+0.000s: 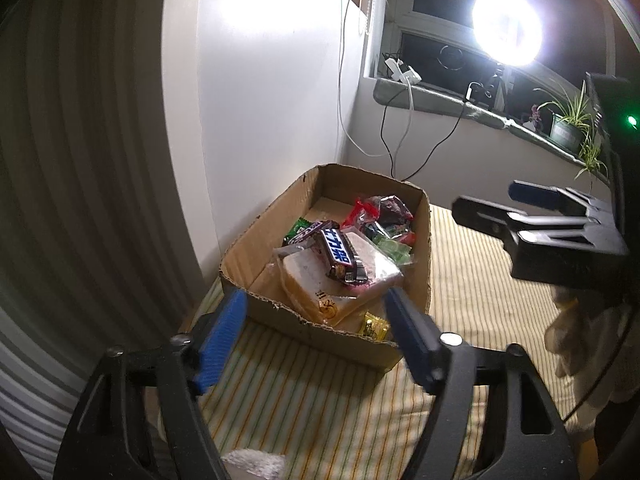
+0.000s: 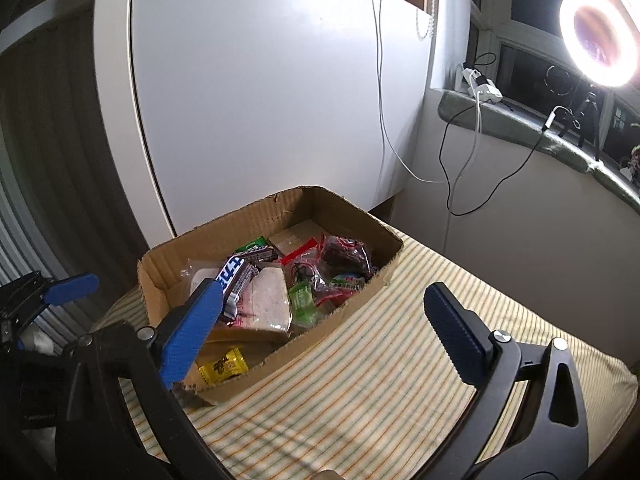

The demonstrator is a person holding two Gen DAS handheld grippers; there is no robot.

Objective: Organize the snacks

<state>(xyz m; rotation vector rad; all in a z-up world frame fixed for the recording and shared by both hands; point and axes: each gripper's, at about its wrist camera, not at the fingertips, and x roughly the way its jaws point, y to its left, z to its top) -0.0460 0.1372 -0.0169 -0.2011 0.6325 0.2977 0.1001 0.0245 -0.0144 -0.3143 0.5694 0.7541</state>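
The open brown cardboard box [image 2: 362, 300] sits toward the far left corner of the surface, which is covered in a yellow-and-white striped cloth [image 2: 400, 360], close to the white cabinet panel [image 2: 260, 100]. Inside it lies a loose heap of snacks: a dark wrapped chocolate bar with blue-and-white lettering [image 1: 340, 254] on top of a clear-wrapped pale sandwich pack [image 2: 268, 300], red and green candy wrappers [image 2: 340, 276] toward the far end, and a small yellow sachet [image 2: 224, 366] at the near wall. No snack shows on the bare cloth, so the gathering looks largely done. The left tool [image 1: 316, 344] and the right tool [image 2: 324, 328] both hover spread apart and hold nothing.
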